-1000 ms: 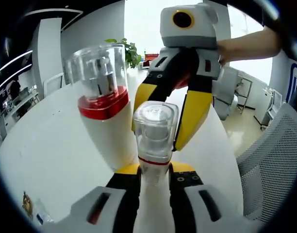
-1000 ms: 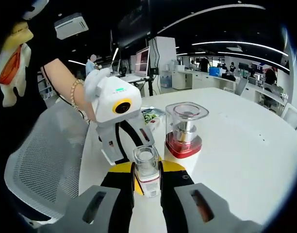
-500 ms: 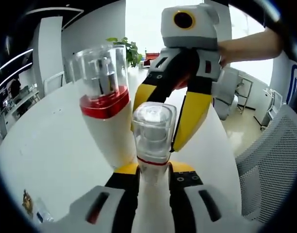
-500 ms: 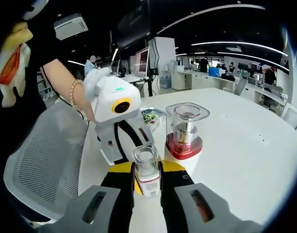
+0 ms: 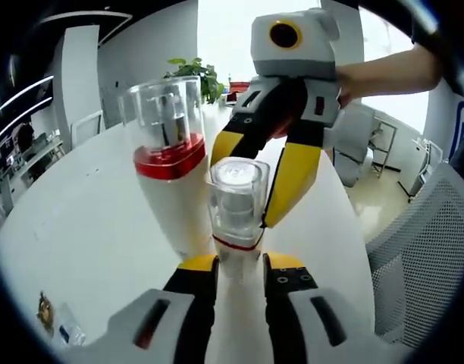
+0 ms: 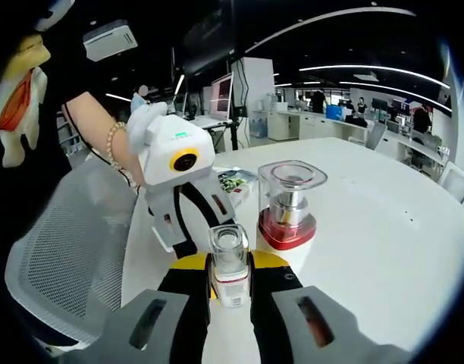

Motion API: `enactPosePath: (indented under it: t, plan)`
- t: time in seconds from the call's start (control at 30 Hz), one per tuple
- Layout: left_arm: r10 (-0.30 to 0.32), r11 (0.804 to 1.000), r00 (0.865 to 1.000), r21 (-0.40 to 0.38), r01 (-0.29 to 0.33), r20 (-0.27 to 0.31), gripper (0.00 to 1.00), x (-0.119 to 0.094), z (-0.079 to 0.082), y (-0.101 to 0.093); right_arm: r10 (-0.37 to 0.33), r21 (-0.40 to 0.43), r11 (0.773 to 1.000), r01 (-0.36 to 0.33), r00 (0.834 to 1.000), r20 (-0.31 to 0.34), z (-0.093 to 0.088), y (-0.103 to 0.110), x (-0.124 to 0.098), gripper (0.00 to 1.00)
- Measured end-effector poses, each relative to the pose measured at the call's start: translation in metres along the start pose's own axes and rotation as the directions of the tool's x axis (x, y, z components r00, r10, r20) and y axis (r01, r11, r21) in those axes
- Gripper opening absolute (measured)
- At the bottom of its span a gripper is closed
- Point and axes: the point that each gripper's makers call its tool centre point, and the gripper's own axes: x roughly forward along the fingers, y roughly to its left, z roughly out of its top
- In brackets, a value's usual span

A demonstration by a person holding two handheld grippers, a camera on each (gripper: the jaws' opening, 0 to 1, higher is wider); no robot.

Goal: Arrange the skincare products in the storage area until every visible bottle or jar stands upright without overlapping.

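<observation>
Standing upright on the white table (image 6: 384, 250), near its edge by the mesh chair (image 6: 65, 258), the small clear-capped bottle (image 6: 229, 262) sits between both pairs of jaws, just beside the taller red-banded bottle (image 6: 290, 208). Left gripper (image 5: 239, 277) appears clamped on its lower body; right gripper (image 6: 230, 284) brackets it from the opposite side, though whether those jaws press cannot be told. Judgement: the bottle's vertical axis must be kept when it is set down clear of its neighbour.
</observation>
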Motion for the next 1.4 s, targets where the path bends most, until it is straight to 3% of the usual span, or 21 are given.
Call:
enactPosePath:
  t: [0.73,1.23,1.4]
  plan:
    - [0.051,0.998,0.999,-0.036,-0.050,0.002,0.21,-0.001,0.001,-0.003,0.005,-0.008,1.000,-0.005,1.000,-0.017,-0.002,-0.001,-0.003,0.22]
    - [0.065,0.997,0.998,-0.044,-0.065,-0.004,0.31,-0.013,-0.001,0.003,-0.034,0.043,0.998,0.034,0.999,-0.006,-0.007,0.006,-0.015,0.28]
    - [0.076,0.995,0.997,-0.062,-0.076,-0.004,0.36,-0.023,-0.001,0.003,-0.066,0.070,0.995,0.065,0.998,0.011,-0.006,0.009,-0.021,0.36]
